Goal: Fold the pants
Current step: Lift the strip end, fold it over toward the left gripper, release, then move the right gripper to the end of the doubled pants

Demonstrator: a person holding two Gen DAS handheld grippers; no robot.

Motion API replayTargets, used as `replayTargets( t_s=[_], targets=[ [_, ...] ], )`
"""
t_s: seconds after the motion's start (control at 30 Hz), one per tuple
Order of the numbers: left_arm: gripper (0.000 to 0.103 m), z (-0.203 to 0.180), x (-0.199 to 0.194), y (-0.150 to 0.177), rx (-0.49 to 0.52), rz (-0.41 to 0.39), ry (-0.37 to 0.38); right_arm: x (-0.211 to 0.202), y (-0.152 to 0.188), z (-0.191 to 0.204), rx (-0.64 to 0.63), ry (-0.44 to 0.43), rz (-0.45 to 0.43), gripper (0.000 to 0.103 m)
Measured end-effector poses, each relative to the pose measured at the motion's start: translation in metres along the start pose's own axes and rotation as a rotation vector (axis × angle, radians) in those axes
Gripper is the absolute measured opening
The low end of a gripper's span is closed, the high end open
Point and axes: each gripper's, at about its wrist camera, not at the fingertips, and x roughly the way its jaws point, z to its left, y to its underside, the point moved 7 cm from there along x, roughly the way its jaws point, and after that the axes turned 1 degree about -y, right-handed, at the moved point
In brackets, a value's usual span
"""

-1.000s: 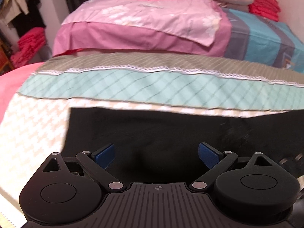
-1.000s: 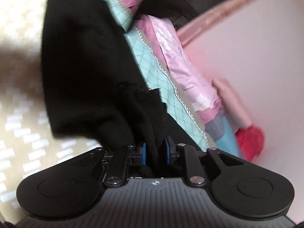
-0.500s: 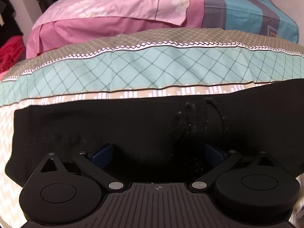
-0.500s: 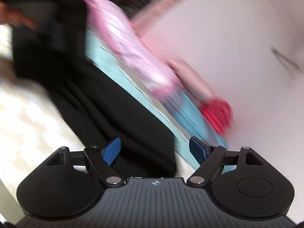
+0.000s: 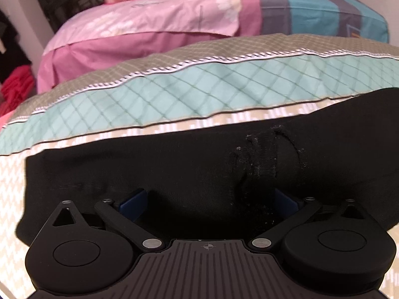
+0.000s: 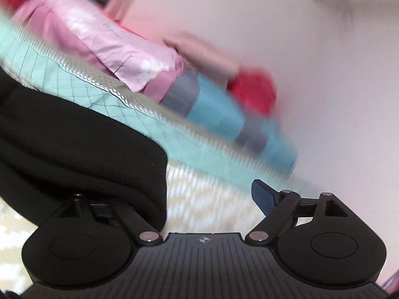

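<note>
A: Item one, black pants (image 5: 189,172). Location?

B: Lying flat on the beige patterned bed cover (image 5: 11,186), a long dark band across the left wrist view. Linty creases right of middle. In the right wrist view the pants (image 6: 82,149) end in a rounded fold at the lower left, over the cover (image 6: 207,199).

A: Left tongs (image 5: 208,200)?

B: Spread wide, nothing gripped. Both blue pads sit low over the black cloth; I cannot tell whether they touch it.

A: Right tongs (image 6: 207,195)?

B: Released as well. The right-hand blue pad (image 6: 264,195) stands clear above the cover. The left-hand finger is hidden behind the fold of the pants. This view is motion-blurred.

A: Surroundings?

B: Teal diamond-check bedding with a grey top band (image 5: 224,87), just behind the pants. Pink pillow (image 5: 154,25) behind that, a blue and grey striped pillow (image 5: 324,12) to its right. Red folded cloth (image 6: 254,94) against the pale wall (image 6: 274,25).
</note>
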Motion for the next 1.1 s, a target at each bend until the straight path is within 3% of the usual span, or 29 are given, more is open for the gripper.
replayTargets(
  t_s=[0.1,0.17,0.33,0.47,0.53,0.63,0.67,0.73,0.77,0.87,0.93,1.0,1.07,1.1],
  targets=[
    [0.103,-0.001,0.001,-0.001,0.007,0.0,-0.013,-0.02,0.013,0.033,-0.253,-0.014,-0.038,0.079],
    [0.103,0.001,0.002,-0.002,-0.005,0.012,-0.004,-0.036,0.015,0.034,-0.269,-0.086,-0.059,0.082],
    [0.103,0.003,0.005,-0.001,-0.028,0.029,0.023,-0.088,0.002,0.0,-0.039,-0.297,-0.108,0.092],
    [0.103,0.003,0.005,-0.001,-0.029,0.03,0.026,-0.085,-0.028,-0.016,0.17,-0.384,-0.102,0.09],
    [0.103,0.003,0.005,-0.001,-0.027,0.029,0.027,-0.082,-0.041,-0.022,0.272,-0.402,-0.075,0.08],
    [0.103,0.003,0.005,-0.002,-0.024,0.03,0.03,-0.062,-0.049,-0.02,0.395,-0.445,-0.044,0.08],
    [0.103,0.003,0.005,-0.002,-0.022,0.031,0.032,-0.041,-0.044,-0.016,0.413,-0.455,0.007,0.082],
    [0.103,0.004,0.005,-0.002,-0.018,0.035,0.035,-0.003,-0.018,0.004,0.378,-0.482,0.281,0.085],
    [0.103,0.004,0.004,-0.003,-0.018,0.04,0.04,0.004,-0.006,0.008,0.364,-0.46,0.34,0.088],
    [0.103,0.006,0.0,-0.007,-0.017,0.054,0.049,-0.006,-0.01,-0.007,0.482,-0.463,0.342,0.084],
    [0.103,0.007,-0.008,-0.009,-0.022,0.041,0.072,-0.016,-0.022,-0.014,0.468,-0.414,0.266,0.085],
    [0.103,0.009,-0.018,-0.012,-0.021,0.018,0.088,-0.019,-0.028,-0.009,0.454,-0.428,0.221,0.09],
    [0.103,0.01,-0.027,-0.014,-0.012,0.001,0.094,-0.009,-0.024,0.005,0.43,-0.488,0.278,0.091],
    [0.103,0.011,-0.03,-0.014,-0.007,-0.005,0.093,-0.002,-0.02,0.012,0.385,-0.474,0.323,0.092]
  ],
)
